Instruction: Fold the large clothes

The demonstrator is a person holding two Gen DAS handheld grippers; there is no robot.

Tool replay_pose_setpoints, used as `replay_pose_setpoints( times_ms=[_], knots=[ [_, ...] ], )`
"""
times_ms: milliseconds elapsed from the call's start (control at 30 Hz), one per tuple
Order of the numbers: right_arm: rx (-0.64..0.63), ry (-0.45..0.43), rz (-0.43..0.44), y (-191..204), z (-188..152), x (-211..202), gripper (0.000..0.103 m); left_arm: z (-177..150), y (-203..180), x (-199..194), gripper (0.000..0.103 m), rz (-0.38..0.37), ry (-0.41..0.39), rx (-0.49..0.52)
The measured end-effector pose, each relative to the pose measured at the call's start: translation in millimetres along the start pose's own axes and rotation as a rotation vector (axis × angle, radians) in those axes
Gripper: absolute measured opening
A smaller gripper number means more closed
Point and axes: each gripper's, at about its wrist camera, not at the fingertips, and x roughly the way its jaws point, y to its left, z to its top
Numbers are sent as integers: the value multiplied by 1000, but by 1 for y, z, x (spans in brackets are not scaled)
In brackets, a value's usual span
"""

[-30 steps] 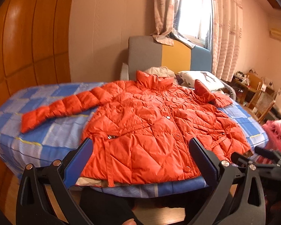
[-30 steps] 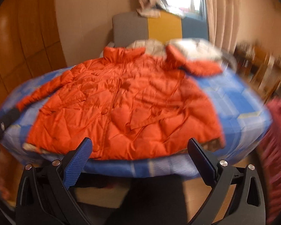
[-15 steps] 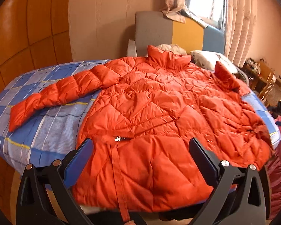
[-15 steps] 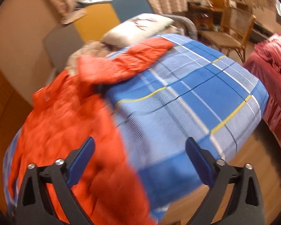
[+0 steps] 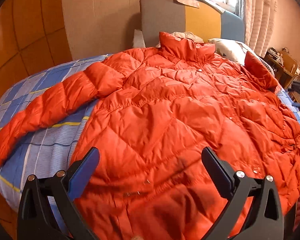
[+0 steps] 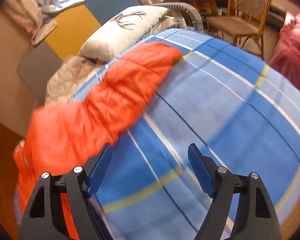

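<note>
Bed (image 5: 40, 140) with a blue checked cover fills both views. Orange padded jacket (image 5: 170, 120) lies flat across it, front up, collar at twelve o'clock, one sleeve (image 5: 50, 108) stretched toward nine o'clock. Left gripper (image 5: 150, 166) hovers at six o'clock above the hem, jaws spread, nothing between them. Right gripper (image 6: 150, 160), jaws apart and just narrowing, is over bare cover, the other sleeve (image 6: 118, 92) at ten o'clock.
</note>
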Motion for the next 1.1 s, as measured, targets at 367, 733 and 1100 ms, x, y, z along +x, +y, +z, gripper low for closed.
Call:
replay_pose_setpoints(
  times_ms=[367,733,1100],
  knots=[
    [207,0,75,2,74,69,54,5,3,44,101,-15,50,28],
    [144,-95,-25,4,101,48,0,1,10,55,101,-62,55,-38],
    [-1,-335,-51,18,107,-53,0,-2,11,52,101,-50,54,-59]
  ],
)
